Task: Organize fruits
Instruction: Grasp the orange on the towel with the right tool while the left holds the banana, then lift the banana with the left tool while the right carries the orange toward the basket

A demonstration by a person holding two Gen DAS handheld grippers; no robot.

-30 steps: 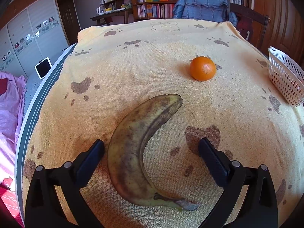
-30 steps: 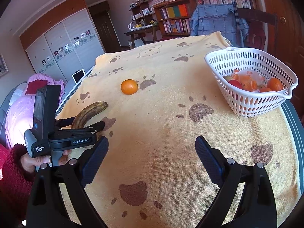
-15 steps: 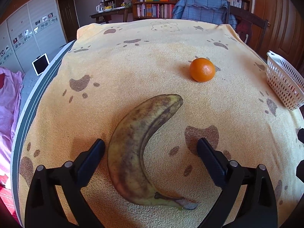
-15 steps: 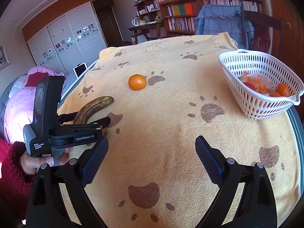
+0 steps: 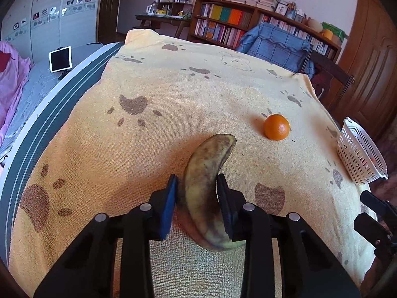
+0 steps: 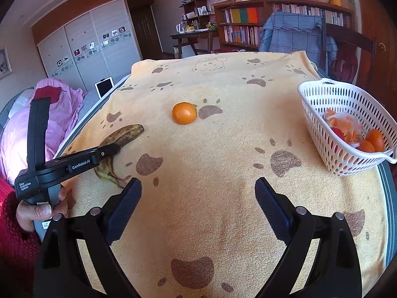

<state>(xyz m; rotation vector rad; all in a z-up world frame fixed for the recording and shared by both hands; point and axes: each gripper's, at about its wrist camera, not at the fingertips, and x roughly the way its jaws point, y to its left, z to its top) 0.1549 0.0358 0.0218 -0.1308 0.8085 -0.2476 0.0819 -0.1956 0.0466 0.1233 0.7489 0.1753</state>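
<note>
A brown-spotted banana (image 5: 203, 186) sits between the blue pads of my left gripper (image 5: 196, 177), whose jaws are closing and press on both of its sides. The right wrist view shows the same banana (image 6: 124, 136) at the left, with the left gripper (image 6: 109, 149) clamped across its middle. An orange (image 5: 276, 127) lies on the cloth beyond the banana and to the right; the right wrist view has this orange (image 6: 184, 113) mid-table. My right gripper (image 6: 198, 183) hangs open over bare cloth. A white basket (image 6: 322, 84) at the right holds several small oranges (image 6: 372, 141).
A yellow paw-print towel (image 6: 223, 149) covers the table. The table's grey edge (image 5: 37, 129) runs along the left, with a pink-covered bed (image 6: 62, 114) past it. A chair draped in blue cloth (image 5: 275, 47) stands at the far end. A hand (image 6: 37, 211) in a red sleeve holds the left gripper.
The left gripper's jaws went from wide open around the banana to closed on it, and the gripper rolled. The right gripper drifted sideways, so the basket sits further right in its view.
</note>
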